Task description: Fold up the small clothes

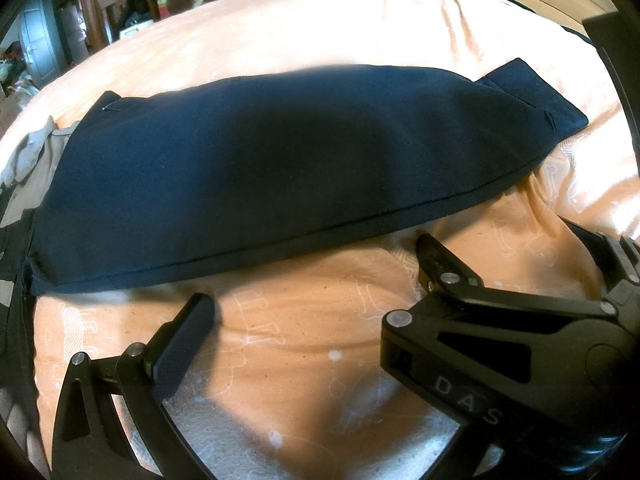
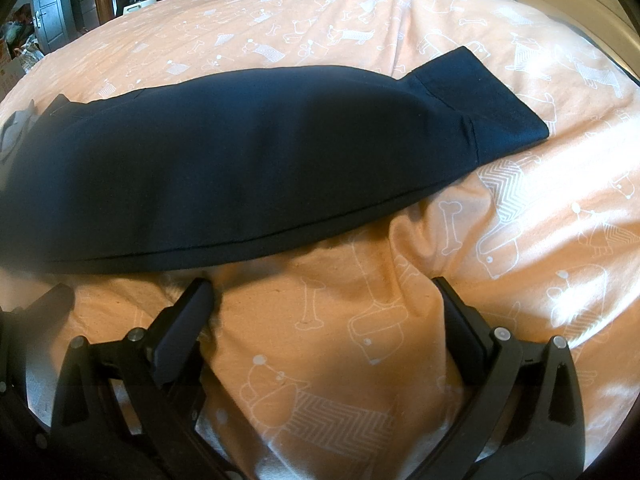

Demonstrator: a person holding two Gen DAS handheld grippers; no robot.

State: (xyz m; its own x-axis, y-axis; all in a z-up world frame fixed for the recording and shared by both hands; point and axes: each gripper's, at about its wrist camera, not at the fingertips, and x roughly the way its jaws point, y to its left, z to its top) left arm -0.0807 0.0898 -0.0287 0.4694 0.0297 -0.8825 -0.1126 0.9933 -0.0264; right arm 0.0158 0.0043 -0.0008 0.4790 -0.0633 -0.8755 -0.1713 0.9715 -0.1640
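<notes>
L gripper (image 1: 312, 272), low in the left-wrist frame: fingers wide apart, nothing btwn them but orange sheet (image 1: 304, 360). One finger (image 1: 184, 344) sits lower left; the right-hand side is partly blocked by the R gripper's black body (image 1: 500, 352), marked "DAS", which crowds in from the lower right.

R gripper (image 2: 324, 292), low in the right-wrist frame: also spread wide, empty, both fingers (image 2: 182, 336) resting on or just over the sheet – can't tell which.

Just beyond both sets of fingertips, across the mid frame, lies the navy garment (image 2: 240, 168). Flat on the bed, long axis running left–right, near hem a straight seam just above the tips but not touching either gripper. It narrows toward the upper right into a cuff-like band (image 2: 480, 96). Looks folded in layers; edge count not clear.

At the garment's left end, mid-left of frame, a bit of grey cloth (image 1: 36, 164) pokes out beside it.

The sheet has a white dog-and-bone print. Upper left, past the bed: dark furniture & clutter (image 2: 72, 4), blurry.
</notes>
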